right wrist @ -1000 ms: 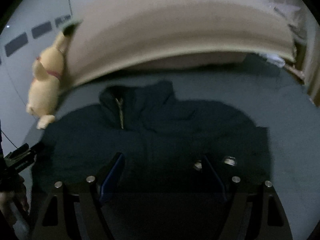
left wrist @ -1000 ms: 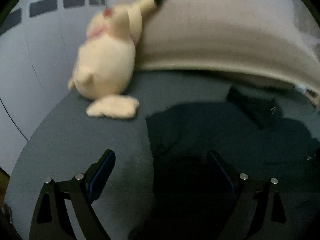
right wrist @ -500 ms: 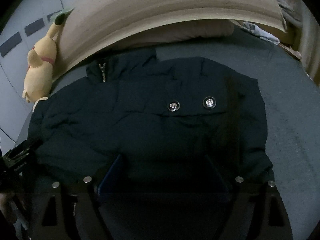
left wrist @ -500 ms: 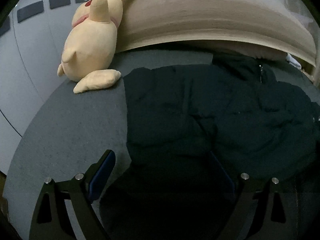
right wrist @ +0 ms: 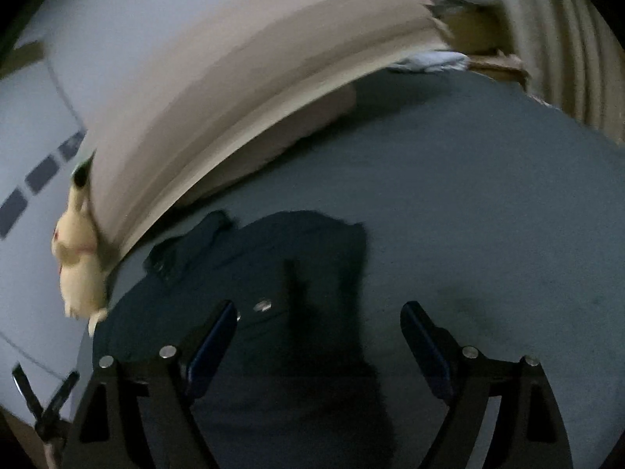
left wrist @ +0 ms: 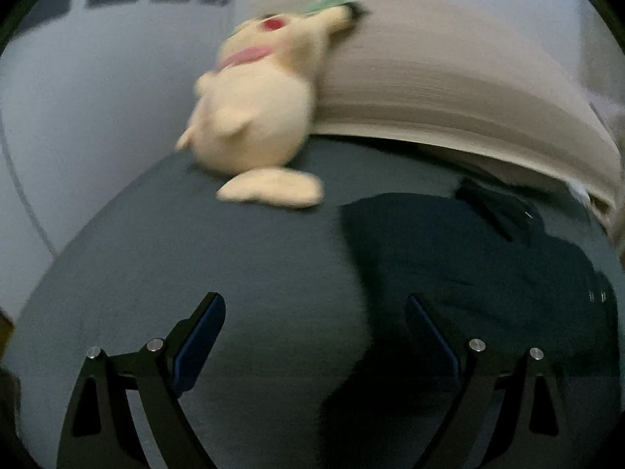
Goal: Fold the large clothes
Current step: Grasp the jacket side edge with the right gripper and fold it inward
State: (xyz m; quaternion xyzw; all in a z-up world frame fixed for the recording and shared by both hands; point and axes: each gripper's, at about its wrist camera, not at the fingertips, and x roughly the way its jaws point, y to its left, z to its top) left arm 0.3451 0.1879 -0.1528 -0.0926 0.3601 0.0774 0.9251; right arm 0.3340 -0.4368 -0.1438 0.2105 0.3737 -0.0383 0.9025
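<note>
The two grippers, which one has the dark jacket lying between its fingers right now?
The right gripper: the dark jacket spreads between its open fingers. The left gripper frames mostly bare grey bed cover.

Dark jacket on grey bed

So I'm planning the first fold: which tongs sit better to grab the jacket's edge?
Probably the right tongs: open, with the dark jacket edge between the fingers. The left tongs, also open, frame mostly bare bedsheet.

Dim, flat light; both fisheye views are motion-blurred, bowed at the black-vignetted edges, with deep shadow below.
</note>
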